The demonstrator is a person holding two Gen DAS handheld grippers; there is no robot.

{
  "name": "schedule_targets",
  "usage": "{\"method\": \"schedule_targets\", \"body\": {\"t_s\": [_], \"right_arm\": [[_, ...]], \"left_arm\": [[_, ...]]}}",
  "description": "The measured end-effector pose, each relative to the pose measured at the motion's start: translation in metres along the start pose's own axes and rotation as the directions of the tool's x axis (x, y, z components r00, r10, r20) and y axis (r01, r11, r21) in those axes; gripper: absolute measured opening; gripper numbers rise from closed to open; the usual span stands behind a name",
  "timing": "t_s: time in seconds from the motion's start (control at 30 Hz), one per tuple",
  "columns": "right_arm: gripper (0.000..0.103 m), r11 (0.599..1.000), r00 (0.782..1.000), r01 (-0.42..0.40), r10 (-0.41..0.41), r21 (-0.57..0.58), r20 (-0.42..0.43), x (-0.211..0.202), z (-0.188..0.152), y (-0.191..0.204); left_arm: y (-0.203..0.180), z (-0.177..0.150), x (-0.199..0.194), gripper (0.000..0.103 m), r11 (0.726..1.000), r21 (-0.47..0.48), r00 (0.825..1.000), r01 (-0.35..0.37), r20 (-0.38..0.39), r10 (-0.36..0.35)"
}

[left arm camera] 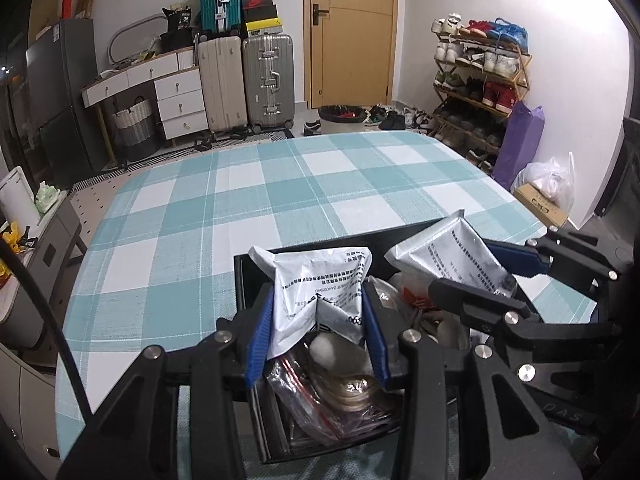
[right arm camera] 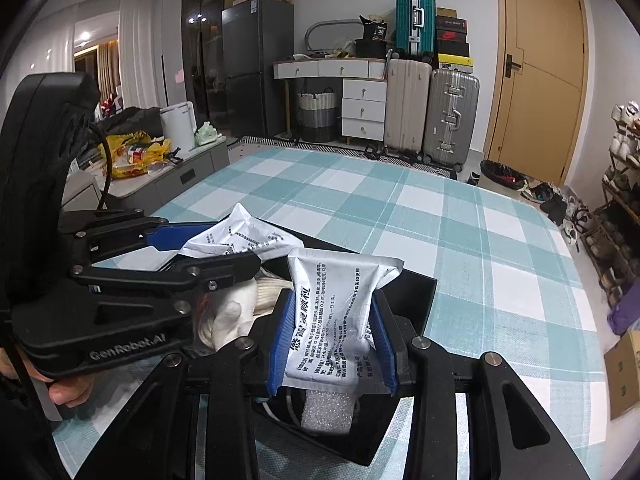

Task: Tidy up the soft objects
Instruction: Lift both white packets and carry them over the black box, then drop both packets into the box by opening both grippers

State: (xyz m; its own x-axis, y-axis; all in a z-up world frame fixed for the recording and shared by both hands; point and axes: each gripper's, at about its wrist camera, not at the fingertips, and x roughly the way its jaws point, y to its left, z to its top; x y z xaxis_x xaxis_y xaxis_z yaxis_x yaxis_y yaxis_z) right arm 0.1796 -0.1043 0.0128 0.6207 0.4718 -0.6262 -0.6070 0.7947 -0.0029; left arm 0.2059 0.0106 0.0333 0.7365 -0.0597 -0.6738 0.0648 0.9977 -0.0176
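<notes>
Hovering right over the black bin (left arm camera: pixel 240 280) on the checked tablecloth (left arm camera: pixel 280 184): left gripper (left arm camera: pixel 318 336) pinched tight on a white sachet (left arm camera: pixel 316 288), right gripper (right arm camera: pixel 334 344) squeezing its own silver sachet (right arm camera: pixel 340 300). Both packets sit above the bin's clutter, with a coin bag (left arm camera: pixel 344 396) underneath.

Can't really make out what's piled in the black box (left arm camera: pixel 244 280), sachets cover most; sachet print (right arm camera: pixel 332 320) is too tiny.
</notes>
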Motion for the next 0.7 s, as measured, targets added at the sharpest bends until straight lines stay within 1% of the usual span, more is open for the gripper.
{"method": "schedule_targets", "body": {"t_s": [0.2, 0.33, 0.4, 0.43, 0.53, 0.57, 0.6, 0.63, 0.7], "right_arm": [[0.037, 1.000, 1.000, 0.003, -0.003, -0.014, -0.006, 0.003, 0.001, 0.000], [0.042, 0.999, 1.000, -0.004, 0.004, -0.040, 0.005, -0.002, 0.002, 0.001], [0.051, 0.999, 1.000, 0.001, 0.000, -0.040, 0.016, -0.006, 0.003, -0.001], [0.053, 0.999, 1.000, -0.003, 0.004, -0.038, 0.029, -0.011, 0.003, -0.003], [0.066, 0.999, 0.999, -0.004, 0.006, -0.038, 0.051, -0.024, 0.002, -0.006], [0.074, 0.999, 0.998, -0.002, 0.004, -0.032, 0.060, -0.028, 0.001, -0.007], [0.084, 1.000, 0.998, 0.000, 0.002, -0.025, 0.069, -0.033, 0.000, -0.008], [0.088, 1.000, 0.997, 0.003, -0.002, -0.014, 0.081, -0.039, -0.002, -0.010], [0.096, 1.000, 0.995, 0.003, -0.004, 0.002, 0.095, -0.047, -0.005, -0.012]], "left_arm": [[0.001, -0.002, 0.002, 0.042, 1.000, 0.000, 1.000, 0.002, -0.011, -0.002], [0.000, -0.002, 0.000, 0.051, 1.000, 0.012, 1.000, -0.002, -0.023, 0.002], [-0.001, -0.003, -0.003, 0.057, 1.000, 0.019, 0.999, 0.015, -0.031, -0.014], [-0.002, -0.003, -0.005, 0.061, 1.000, 0.025, 0.999, 0.019, -0.033, -0.018], [-0.003, -0.005, -0.014, 0.065, 0.999, 0.035, 0.999, 0.023, -0.023, -0.022], [-0.003, -0.006, -0.018, 0.066, 0.999, 0.038, 1.000, 0.019, -0.012, -0.019], [-0.003, -0.007, -0.022, 0.072, 0.999, 0.039, 1.000, 0.018, -0.005, -0.018], [-0.003, -0.007, -0.025, 0.082, 0.999, 0.040, 1.000, 0.016, 0.003, -0.016], [-0.002, -0.010, -0.037, 0.093, 0.999, 0.034, 0.999, 0.001, 0.043, -0.003]]}}
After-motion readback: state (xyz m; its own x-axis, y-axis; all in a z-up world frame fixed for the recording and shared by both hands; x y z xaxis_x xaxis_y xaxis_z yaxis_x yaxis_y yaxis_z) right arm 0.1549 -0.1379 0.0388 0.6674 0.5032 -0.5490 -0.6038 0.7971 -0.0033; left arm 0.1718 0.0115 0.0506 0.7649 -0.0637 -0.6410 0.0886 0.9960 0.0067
